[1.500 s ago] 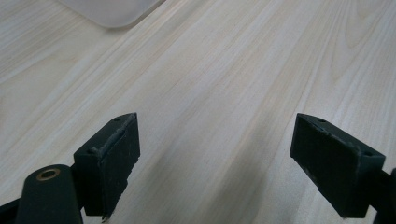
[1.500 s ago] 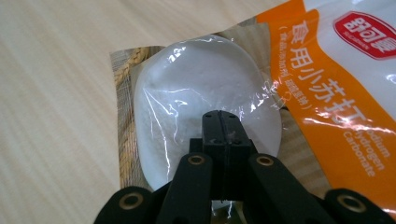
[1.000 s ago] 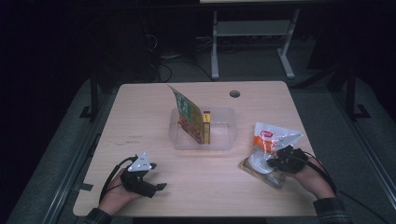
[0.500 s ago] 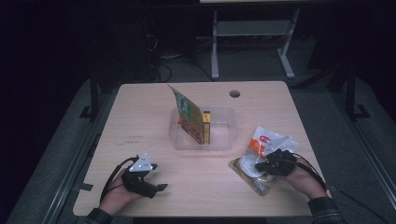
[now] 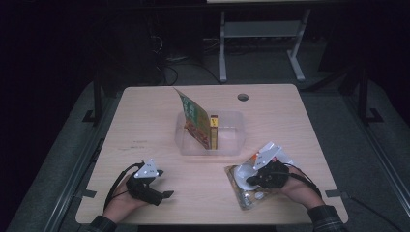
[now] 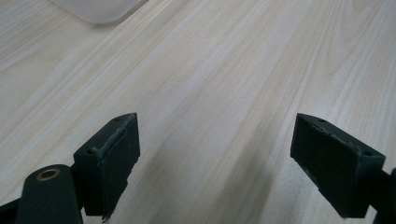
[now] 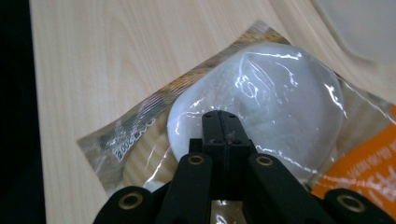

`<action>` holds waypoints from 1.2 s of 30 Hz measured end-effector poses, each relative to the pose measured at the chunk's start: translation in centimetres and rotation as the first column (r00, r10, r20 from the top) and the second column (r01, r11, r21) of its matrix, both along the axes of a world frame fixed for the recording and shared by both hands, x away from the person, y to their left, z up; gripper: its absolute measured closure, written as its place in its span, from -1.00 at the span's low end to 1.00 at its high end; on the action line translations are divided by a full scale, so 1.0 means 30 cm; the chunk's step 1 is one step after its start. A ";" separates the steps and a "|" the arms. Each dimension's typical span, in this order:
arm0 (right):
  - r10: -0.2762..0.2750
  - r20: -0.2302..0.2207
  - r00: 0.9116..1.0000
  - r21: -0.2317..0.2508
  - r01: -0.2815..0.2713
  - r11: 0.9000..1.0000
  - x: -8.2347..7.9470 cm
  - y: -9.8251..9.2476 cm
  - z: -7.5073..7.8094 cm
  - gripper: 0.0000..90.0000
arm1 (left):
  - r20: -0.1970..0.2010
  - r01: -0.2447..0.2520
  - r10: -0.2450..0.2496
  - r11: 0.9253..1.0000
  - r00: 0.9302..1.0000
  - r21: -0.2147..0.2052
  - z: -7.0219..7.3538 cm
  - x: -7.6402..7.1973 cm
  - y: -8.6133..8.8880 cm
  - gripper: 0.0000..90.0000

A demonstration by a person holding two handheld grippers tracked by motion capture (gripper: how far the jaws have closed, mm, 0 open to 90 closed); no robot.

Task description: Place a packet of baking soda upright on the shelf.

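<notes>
Left gripper (image 5: 167,194) resting on table (image 5: 145,125), jaws wide apart, nothing between. Clear bin (image 5: 232,142) mid-table, holding leaning green packet (image 5: 193,116) and yellow box (image 5: 213,130). Right gripper (image 7: 220,122) pinched shut on clear snack bag (image 7: 261,93) at near right table edge. Step judged: dragging bag. Next: lift toward bin, keeping pinch firm on slippery film.

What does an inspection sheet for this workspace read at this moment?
Surface: light wooden table with a round cable hole.
Job's things: clear plastic snack packet with a white round piece and orange label, lying flat near the right edge.
Clutter: clear plastic bin holding a tilted green packet and a yellow box.
Grippers: left gripper open over bare wood; right gripper shut on the packet's film.
Cables: black, trailing from both grippers.
Surroundings: dark floor, white metal frame.
</notes>
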State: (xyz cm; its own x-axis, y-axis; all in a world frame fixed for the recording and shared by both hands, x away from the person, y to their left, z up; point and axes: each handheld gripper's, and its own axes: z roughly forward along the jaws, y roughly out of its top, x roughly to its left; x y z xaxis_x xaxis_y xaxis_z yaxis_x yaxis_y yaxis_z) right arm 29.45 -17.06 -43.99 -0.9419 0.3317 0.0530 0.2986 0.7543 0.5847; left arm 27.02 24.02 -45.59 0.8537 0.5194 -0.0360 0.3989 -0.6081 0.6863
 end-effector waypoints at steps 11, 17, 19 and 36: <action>0.104 0.003 0.995 0.027 -0.105 0.994 -0.018 0.124 -0.005 1.00 | 0.002 0.005 -0.005 1.000 1.000 0.007 0.001 0.000 0.002 -0.66; 0.145 0.005 0.989 0.031 -0.145 0.989 -0.053 0.195 -0.005 1.00 | 0.002 0.006 -0.006 1.000 1.000 0.007 0.003 -0.001 0.002 -0.66; 0.159 0.011 0.987 0.030 -0.159 0.987 -0.065 0.217 -0.004 1.00 | 0.001 0.002 -0.002 1.000 1.000 -0.001 0.002 -0.003 -0.001 -0.66; -0.096 -0.013 0.995 0.171 0.097 0.980 -0.090 0.081 0.049 0.27 | 0.023 0.131 -0.129 0.987 0.991 -0.093 0.071 0.028 -0.201 -0.65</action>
